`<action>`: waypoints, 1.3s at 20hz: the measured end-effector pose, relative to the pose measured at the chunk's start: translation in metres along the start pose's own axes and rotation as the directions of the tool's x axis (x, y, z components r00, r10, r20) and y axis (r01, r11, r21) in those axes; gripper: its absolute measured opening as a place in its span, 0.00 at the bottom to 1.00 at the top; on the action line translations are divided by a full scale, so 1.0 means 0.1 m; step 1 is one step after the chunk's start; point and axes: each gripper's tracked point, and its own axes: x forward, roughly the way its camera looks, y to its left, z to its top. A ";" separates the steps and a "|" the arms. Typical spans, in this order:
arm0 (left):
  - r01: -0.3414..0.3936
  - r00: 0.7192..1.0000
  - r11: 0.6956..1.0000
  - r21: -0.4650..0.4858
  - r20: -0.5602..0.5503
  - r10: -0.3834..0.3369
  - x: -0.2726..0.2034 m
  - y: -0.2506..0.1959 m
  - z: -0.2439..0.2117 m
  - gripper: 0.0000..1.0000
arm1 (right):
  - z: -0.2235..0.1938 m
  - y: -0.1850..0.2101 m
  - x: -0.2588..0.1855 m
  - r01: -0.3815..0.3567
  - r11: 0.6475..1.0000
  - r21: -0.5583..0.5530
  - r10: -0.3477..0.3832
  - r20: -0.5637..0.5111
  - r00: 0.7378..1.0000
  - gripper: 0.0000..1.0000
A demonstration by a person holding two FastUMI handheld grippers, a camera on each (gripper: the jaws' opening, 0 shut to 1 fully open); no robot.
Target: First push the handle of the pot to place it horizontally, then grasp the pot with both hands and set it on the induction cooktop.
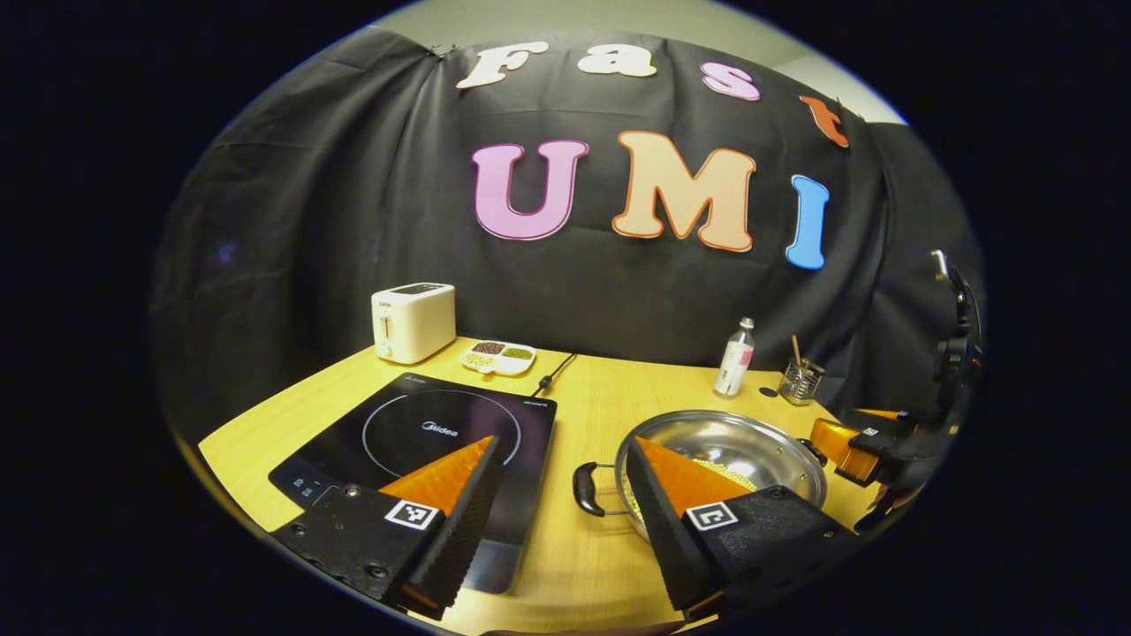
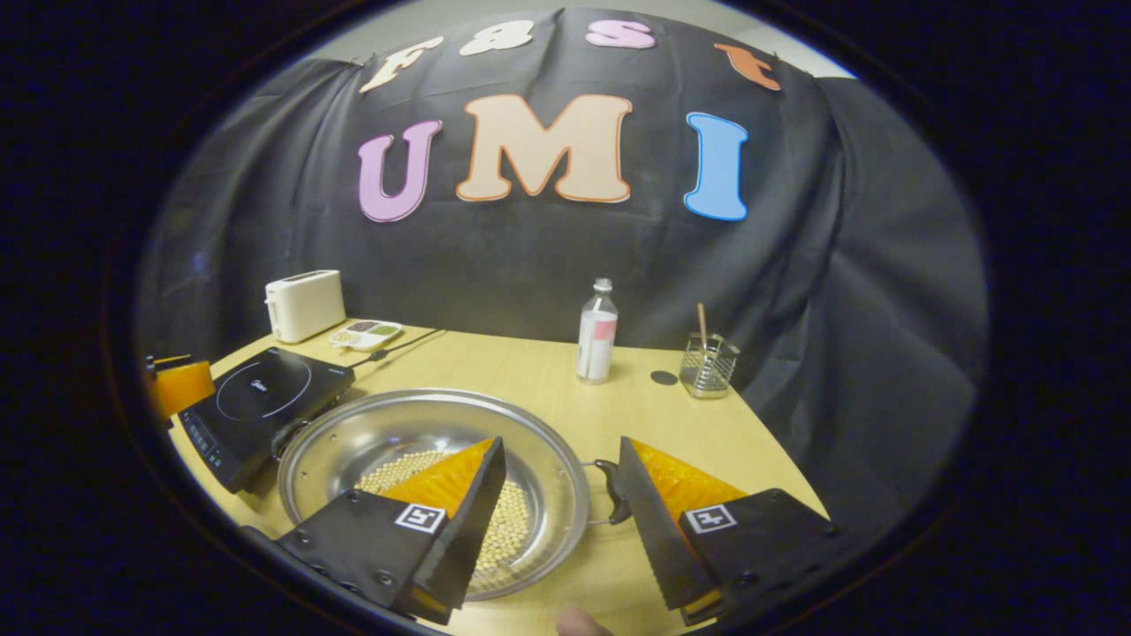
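A wide steel pot (image 1: 751, 442) with pale beans (image 2: 508, 530) in it stands on the wooden table, right of the black induction cooktop (image 1: 424, 433). My left gripper (image 1: 565, 442) is open, and the pot's black left handle (image 1: 588, 488) lies between its fingers, untouched. On the pot's far side in this view is my right gripper (image 1: 850, 429). In the right gripper view that gripper (image 2: 561, 442) is open above the pot's (image 2: 398, 433) right rim, with the black right handle (image 2: 611, 493) between its fingers. The cooktop (image 2: 265, 397) lies left of the pot, with the left gripper (image 2: 178, 386) at the far left.
At the back left stand a white toaster (image 1: 413, 321) and a small divided dish (image 1: 497, 357), with the cooktop's cable (image 1: 552, 375) beside them. A bottle (image 2: 597, 343) and a wire holder (image 2: 709, 364) stand behind the pot. The table's right edge is close to the pot.
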 end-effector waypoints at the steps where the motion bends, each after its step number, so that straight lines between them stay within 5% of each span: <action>1: -0.005 1.000 1.000 0.010 0.001 0.005 0.06 -0.04 -0.02 0.87 | -0.03 -0.03 0.05 -0.010 1.000 0.014 0.010 -0.012 1.000 0.83; 13: -0.131 0.984 0.991 0.025 -0.117 0.133 0.68 0.06 -0.55 0.87 | -0.41 -0.17 0.59 -0.060 0.997 0.052 0.066 -0.118 0.991 0.83; 21: -0.092 0.979 0.995 0.023 -0.178 0.095 0.90 -0.11 -0.75 0.87 | -0.57 -0.18 0.72 -0.073 0.996 0.047 0.079 -0.156 0.985 0.83; 26: -0.116 0.974 0.990 0.086 -0.184 0.130 0.94 -0.12 -0.85 0.75 | -0.74 -0.18 0.77 -0.064 0.998 0.003 0.064 -0.201 0.978 0.80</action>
